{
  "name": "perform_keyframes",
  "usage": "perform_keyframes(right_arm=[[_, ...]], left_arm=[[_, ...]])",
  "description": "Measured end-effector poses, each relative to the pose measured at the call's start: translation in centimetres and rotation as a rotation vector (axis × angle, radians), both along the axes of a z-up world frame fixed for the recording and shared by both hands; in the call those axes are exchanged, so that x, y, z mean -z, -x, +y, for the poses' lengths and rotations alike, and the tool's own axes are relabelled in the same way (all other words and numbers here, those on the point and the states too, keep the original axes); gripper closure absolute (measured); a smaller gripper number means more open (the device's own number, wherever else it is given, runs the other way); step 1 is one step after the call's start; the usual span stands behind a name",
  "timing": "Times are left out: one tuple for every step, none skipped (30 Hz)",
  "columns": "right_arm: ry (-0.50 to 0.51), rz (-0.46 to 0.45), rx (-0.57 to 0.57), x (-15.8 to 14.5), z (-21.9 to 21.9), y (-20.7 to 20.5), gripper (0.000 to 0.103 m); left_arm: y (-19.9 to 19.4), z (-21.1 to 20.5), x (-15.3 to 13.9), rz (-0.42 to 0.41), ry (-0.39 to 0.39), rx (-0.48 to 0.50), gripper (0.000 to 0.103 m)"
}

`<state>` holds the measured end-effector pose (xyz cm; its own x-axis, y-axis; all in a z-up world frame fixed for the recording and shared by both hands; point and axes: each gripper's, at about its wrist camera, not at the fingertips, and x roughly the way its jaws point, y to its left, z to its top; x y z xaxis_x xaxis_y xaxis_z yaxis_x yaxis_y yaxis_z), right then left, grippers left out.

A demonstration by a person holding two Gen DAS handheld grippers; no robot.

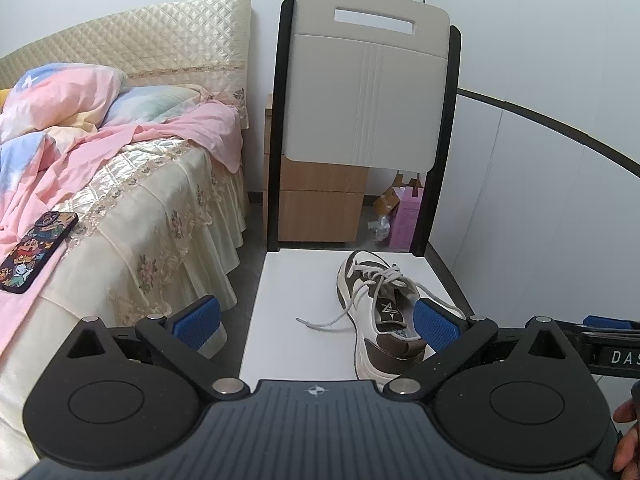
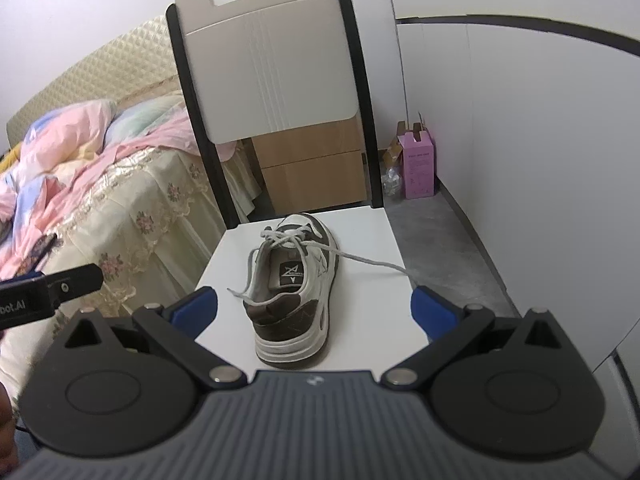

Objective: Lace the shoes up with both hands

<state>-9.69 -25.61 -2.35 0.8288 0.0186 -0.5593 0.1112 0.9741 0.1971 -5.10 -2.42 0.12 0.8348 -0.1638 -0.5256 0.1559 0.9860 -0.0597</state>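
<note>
The shoe [image 2: 294, 284] sits on the white chair seat [image 1: 288, 280], heel near and toe far, straight ahead of the spread, empty right gripper [image 2: 314, 310] and rightward of the equally spread left gripper [image 1: 316, 322], its loose laces [image 2: 372, 262] trailing either side.

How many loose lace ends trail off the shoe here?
2. One grey lace end lies on the white chair seat left of the brown-and-white sneaker; the other grey lace end runs right toward the seat edge.
</note>
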Motion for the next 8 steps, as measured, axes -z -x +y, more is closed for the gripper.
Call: perform_keyframes(right_arm=[[0.008,-0.002,0.000,-0.01,0.11,0.02,0.000],[0.015,-0.003,0.000,-0.01,0.21,0.03,0.000],[0.015,-0.001,0.000,0.02,0.26,0.05,0.000],[0.011,-0.001,0.000,0.07,0.29,0.09,0.000],[0.009,0.000,0.001,0.12,0.31,0.13,0.000],[0.008,0.001,0.003,0.16,0.33,0.16,0.000],[0.008,0.002,0.005,0.19,0.35,0.19,0.000],[0.008,0.002,0.006,0.22,0.36,0.22,0.000]], left_arm=[[0.04,0.02,0.04,-0.001,-0.002,0.000,0.000],[0.05,0.05,0.08,-0.001,-0.003,0.000,0.000],[0.02,0.07,0.13,0.000,-0.004,-0.001,0.000],[-0.01,0.09,0.18,0.001,-0.005,-0.003,0.000],[-0.05,0.10,0.22,0.002,-0.005,-0.004,0.000],[-0.11,0.09,0.23,0.003,-0.006,-0.006,0.000],[-0.13,0.07,0.25,0.003,-0.008,-0.006,0.000],[-0.13,0.04,0.26,0.002,-0.009,-0.006,0.000]])
